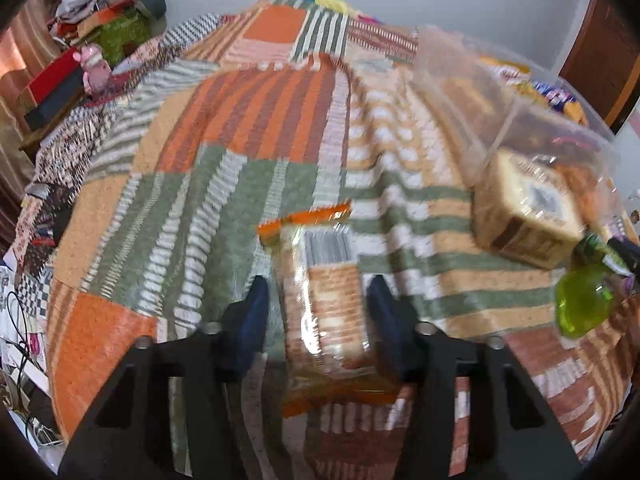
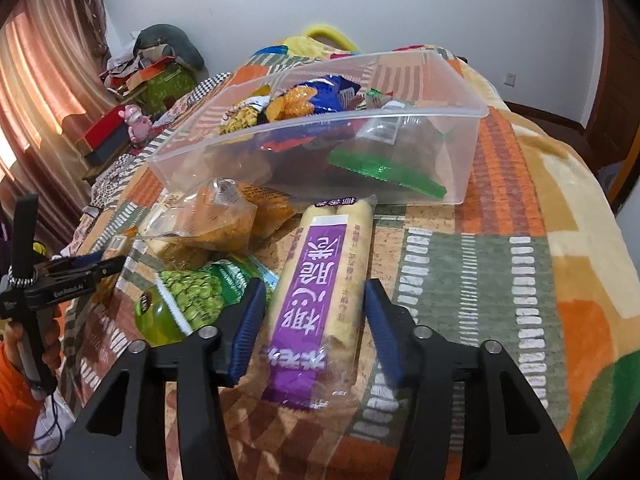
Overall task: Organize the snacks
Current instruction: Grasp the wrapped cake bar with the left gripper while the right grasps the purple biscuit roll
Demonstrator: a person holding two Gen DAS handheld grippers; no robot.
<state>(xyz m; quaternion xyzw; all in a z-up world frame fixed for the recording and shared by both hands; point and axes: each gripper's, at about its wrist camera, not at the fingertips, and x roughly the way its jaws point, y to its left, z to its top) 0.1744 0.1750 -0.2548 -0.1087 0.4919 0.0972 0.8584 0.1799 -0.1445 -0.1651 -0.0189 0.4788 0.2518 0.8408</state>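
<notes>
The clear cracker packet with orange sealed ends [image 1: 324, 300] lies on the patchwork blanket in orange, green and white [image 1: 192, 200], between the blue-padded fingers of the left gripper [image 1: 318, 308]. Its long axis runs straight away from the camera, parallel to the fingers. The right pad touches the wrapper; a narrow gap shows at the left pad, so the fingers are apart around the packet, not clamped.

The long clear packet with a purple label [image 2: 320, 296] lies likewise between the fingers of the right gripper [image 2: 316, 312], long axis pointing away toward the clear plastic bin [image 2: 460, 152]. A gap shows on each side: fingers apart, no grip.

The right wrist view alone shows the bin's contents, blue and yellow snack bags, plus a green pea bag [image 2: 200, 296] and a clear bag of golden snacks [image 2: 216, 216] in front of the bin, and the left gripper at the frame's left edge. The left wrist view alone shows the cracker packet, though blurred, and the blanket's far edge.
</notes>
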